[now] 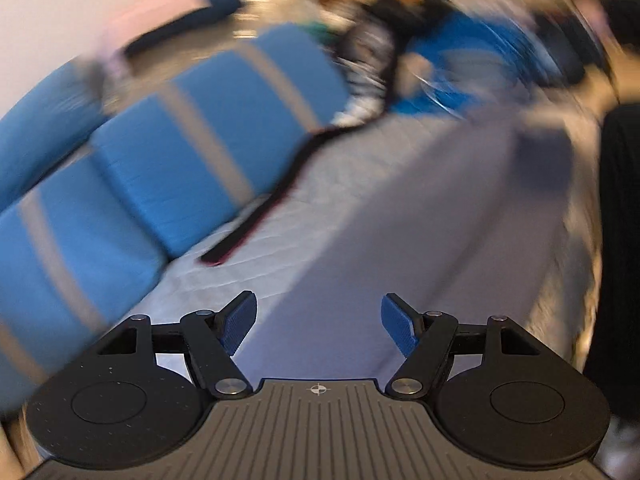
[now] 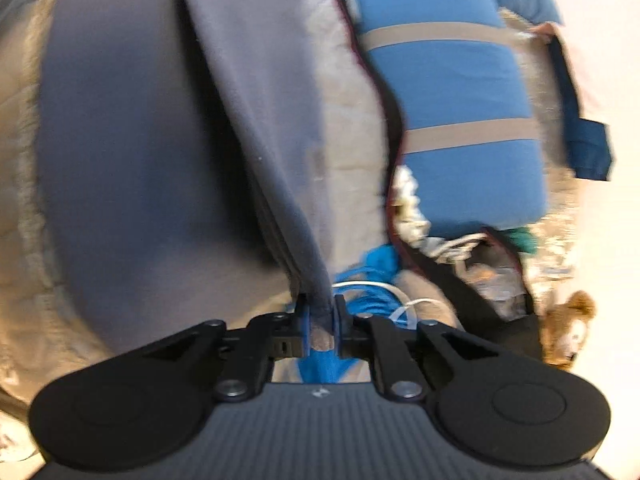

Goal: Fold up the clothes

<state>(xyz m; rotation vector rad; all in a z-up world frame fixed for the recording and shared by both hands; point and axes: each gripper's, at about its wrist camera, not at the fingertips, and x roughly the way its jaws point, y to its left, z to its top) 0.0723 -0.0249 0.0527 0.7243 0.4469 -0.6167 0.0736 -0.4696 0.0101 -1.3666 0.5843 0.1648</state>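
Note:
A grey garment (image 2: 140, 140) lies spread over the pale quilted bed cover (image 2: 344, 128). My right gripper (image 2: 322, 312) is shut on a bunched corner of that grey garment, the cloth pinched between its blue pads. In the blurred left wrist view the same grey garment (image 1: 420, 208) stretches ahead across the bed. My left gripper (image 1: 318, 320) hovers over it, open, with nothing between its blue pads (image 1: 240, 320).
Blue cushions with grey stripes (image 1: 180, 152) (image 2: 452, 80) line one side of the bed. A pile of blue and patterned clothes (image 1: 460, 64) lies at the far end, with a black strap (image 1: 280, 192). A brown plush toy (image 2: 568, 332) sits near a blue cloth (image 2: 372, 280).

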